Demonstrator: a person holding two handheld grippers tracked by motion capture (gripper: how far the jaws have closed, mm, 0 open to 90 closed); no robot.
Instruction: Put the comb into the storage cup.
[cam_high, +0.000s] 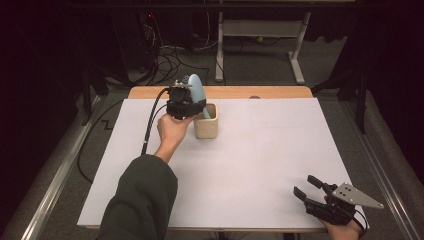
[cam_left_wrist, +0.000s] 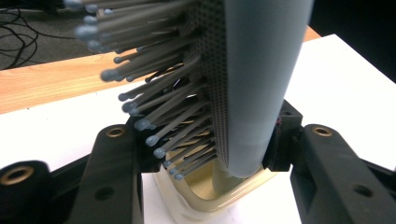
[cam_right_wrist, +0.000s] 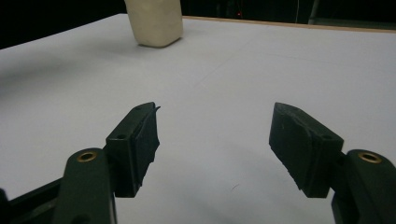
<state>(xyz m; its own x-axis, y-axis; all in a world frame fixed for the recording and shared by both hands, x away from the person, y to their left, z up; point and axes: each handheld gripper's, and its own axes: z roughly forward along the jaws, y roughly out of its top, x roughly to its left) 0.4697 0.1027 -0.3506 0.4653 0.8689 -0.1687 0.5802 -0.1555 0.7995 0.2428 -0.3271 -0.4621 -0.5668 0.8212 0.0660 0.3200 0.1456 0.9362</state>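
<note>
Pale blue plastic hairbrush (cam_left_wrist: 261, 84) with grey ball-tipped bristles on a dark perforated pad, nearly upright, its lower end dipping into the cream, square-mouthed ceramic cup (cam_high: 206, 126). Cup stands upright on the white counter (cam_high: 250, 165), toward its far edge, left of centre.

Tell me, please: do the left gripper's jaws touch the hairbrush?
Touching. In the left gripper view, the left gripper has both jaws pressed against the hairbrush, one on the bristle side and one on the smooth back, above the beige cup.
</note>
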